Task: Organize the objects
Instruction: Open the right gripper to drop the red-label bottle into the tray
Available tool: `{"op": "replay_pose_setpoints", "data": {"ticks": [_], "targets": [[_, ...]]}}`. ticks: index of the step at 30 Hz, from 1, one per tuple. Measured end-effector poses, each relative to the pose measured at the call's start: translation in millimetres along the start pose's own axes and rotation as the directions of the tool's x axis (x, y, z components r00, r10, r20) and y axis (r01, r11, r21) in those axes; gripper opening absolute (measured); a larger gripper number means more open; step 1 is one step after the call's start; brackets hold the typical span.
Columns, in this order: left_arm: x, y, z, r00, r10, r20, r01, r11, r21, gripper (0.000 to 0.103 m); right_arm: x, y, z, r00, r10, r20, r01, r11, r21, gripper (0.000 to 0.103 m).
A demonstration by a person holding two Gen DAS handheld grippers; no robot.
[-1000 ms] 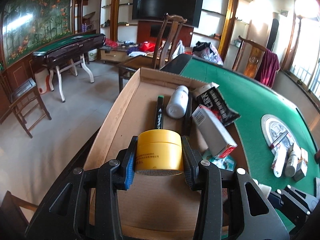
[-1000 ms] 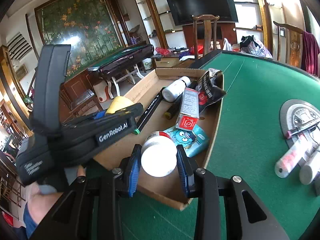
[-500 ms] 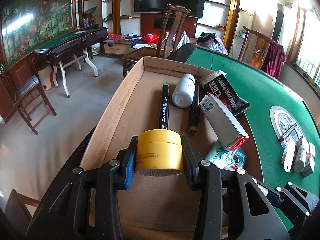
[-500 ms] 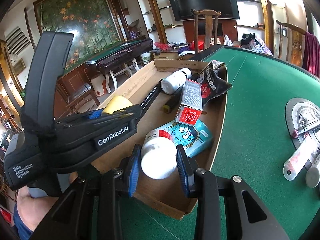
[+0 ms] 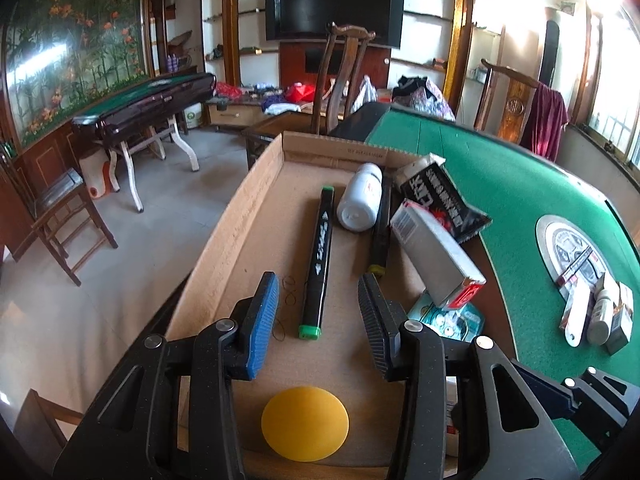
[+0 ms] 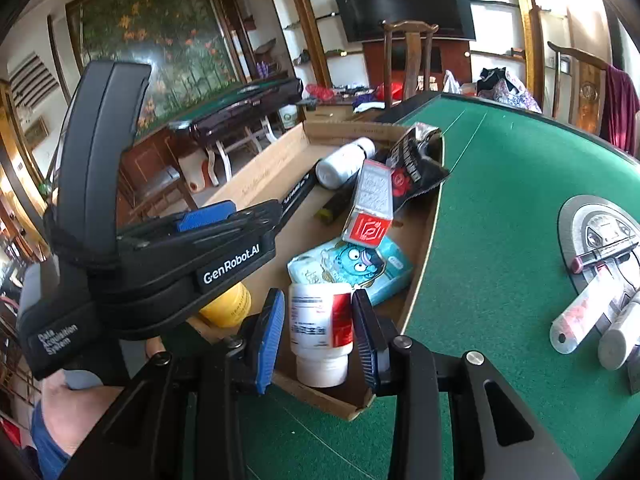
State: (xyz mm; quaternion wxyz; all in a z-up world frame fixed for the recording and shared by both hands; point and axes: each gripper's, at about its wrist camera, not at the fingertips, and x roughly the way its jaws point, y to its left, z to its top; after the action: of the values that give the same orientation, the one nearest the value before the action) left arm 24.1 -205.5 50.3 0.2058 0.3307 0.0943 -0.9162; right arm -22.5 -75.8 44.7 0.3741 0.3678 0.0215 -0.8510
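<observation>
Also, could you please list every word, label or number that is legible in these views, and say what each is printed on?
"GenRobot.AI": side of the left gripper, seen from the right wrist.
"Data Acquisition System": the same gripper's handle.
Black snack bag: large white characters, not readable.
Black marker, white bottle, red-and-white box, blue cartoon pack, yellow jar: print too small or blurred.

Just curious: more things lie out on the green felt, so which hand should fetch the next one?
Probably the left gripper: its jaws are empty, the yellow jar set down. The right gripper holds a white bottle.
</observation>
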Motion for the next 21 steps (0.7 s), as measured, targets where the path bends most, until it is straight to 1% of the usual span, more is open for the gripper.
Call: {"op": "replay_pose_setpoints", "data": {"ticks": [5, 7, 10, 11, 12, 13, 15, 17, 21], "targets": [[-17, -3, 4, 0.995, -0.024, 0.095, 0.023, 1.000, 0.012, 0.042, -13, -12, 3, 1.000, 0.016, 0.026, -0.018, 0.999, 0.051, 0.035], [-27, -8, 5, 0.987, -0.038, 0.156, 0.034, 0.999, 0.028, 0.042, -18, -21, 3, 0.999, 0.023, 0.032, -0.025, 0.996, 0.082, 0.035], [-36, -12, 6, 0.975, -0.062, 0.215, 0.051, 0.997, 0.055, 0.042, -24, -33, 3, 0.999, 0.029, 0.033, -0.033, 0.992, 0.123, 0.035], [-38, -14, 6, 0.971, -0.083, 0.226, 0.070, 0.995, 0.065, 0.046, -27, -37, 2, 0.999, 0.030, 0.032, -0.034, 0.990, 0.137, 0.035], [-34, -16, 6, 0.972, -0.094, 0.216, 0.078, 0.994, 0.080, 0.050, -30, -41, 2, 0.999, 0.030, 0.034, -0.035, 0.988, 0.149, 0.035], [-28, -17, 7, 0.977, -0.083, 0.196, 0.067, 0.994, 0.086, 0.054, -33, -45, 2, 0.999, 0.029, 0.038, -0.035, 0.987, 0.160, 0.035], [-10, -20, 7, 0.991, -0.054, 0.122, 0.042, 0.994, 0.097, 0.054, -40, -53, 1, 0.999, 0.023, 0.048, -0.031, 0.984, 0.177, 0.035], [1, -21, 6, 0.997, -0.036, 0.063, 0.030, 0.995, 0.099, 0.054, -48, -58, 0, 0.998, 0.020, 0.062, -0.032, 0.981, 0.189, 0.035], [-4, -20, 2, 0.994, 0.019, 0.110, -0.030, 0.994, 0.103, 0.054, -65, -71, -3, 0.996, 0.001, 0.092, -0.020, 0.979, 0.205, 0.035]]}}
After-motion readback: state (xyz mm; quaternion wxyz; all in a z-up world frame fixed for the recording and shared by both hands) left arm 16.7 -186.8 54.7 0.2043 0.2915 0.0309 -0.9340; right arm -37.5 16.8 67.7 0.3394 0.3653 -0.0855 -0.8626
